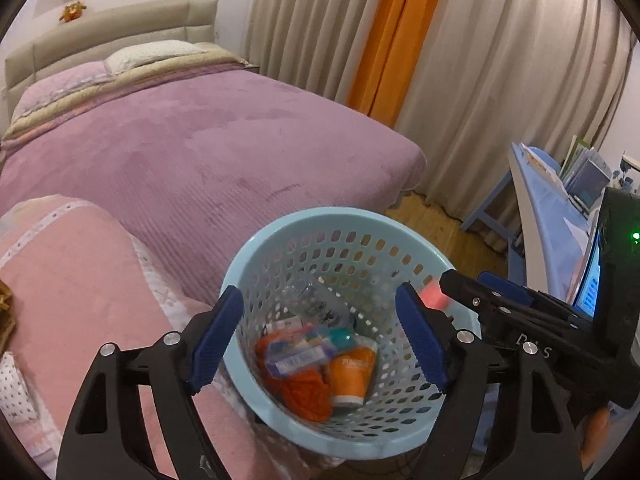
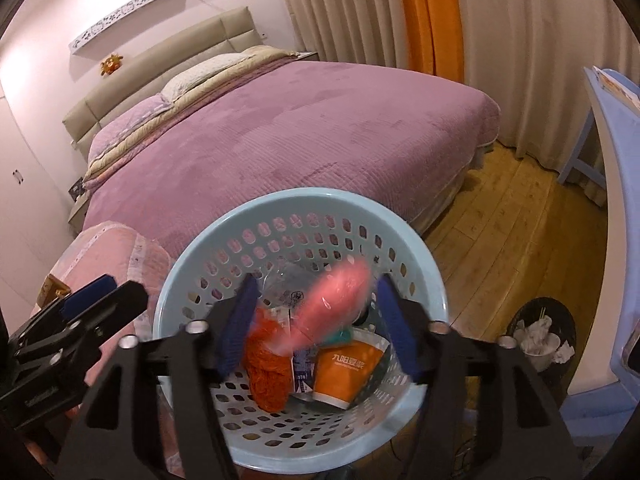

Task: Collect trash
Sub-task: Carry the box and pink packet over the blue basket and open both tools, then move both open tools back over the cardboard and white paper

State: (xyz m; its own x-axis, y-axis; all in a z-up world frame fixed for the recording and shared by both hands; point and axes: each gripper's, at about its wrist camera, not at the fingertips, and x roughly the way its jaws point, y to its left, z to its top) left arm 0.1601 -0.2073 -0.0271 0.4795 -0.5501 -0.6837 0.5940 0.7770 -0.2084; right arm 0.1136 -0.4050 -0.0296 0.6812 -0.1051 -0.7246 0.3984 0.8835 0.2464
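The left claw (image 1: pixel 320 344) stands open above the pale blue basket (image 1: pixel 280 232), its two blue pads spread to either side of the basket's mouth with nothing between them. In this left wrist view the basket sits near, at the foot of the purple bed (image 1: pixel 208 140), with a pink cushion (image 1: pixel 72 272) just to its left. Inside lie an orange paper cup (image 1: pixel 354 374) on its side, an orange crumpled wrapper (image 1: pixel 304 392), a small blue and white packet (image 1: pixel 298 354) and a clear plastic bottle (image 1: pixel 316 304) farther back. The right claw (image 1: pixel 444 292) reaches in from the right over the basket's rim, a blurred pink thing (image 1: pixel 434 296) at its tip; whether it is clamped on it cannot be told from here. A blue desk (image 1: pixel 556 220) stands to the far right, before the beige curtain (image 1: pixel 500 60).

In the right wrist view the right claw (image 2: pixel 316 316) is open, its pads wide apart over the basket (image 2: pixel 400 240). The pink thing (image 2: pixel 332 308) shows as a motion-blurred streak between the pads, touching neither as far as can be seen, above the trash in the basket. Below it are the orange cup (image 2: pixel 348 372) and the orange wrapper (image 2: pixel 266 364). The left claw (image 2: pixel 100 292) shows at the left edge beside the basket. On the wooden floor (image 2: pixel 500 240) to the right stands a dark bin (image 2: pixel 520 312) with white crumpled paper (image 2: pixel 536 336) in it.
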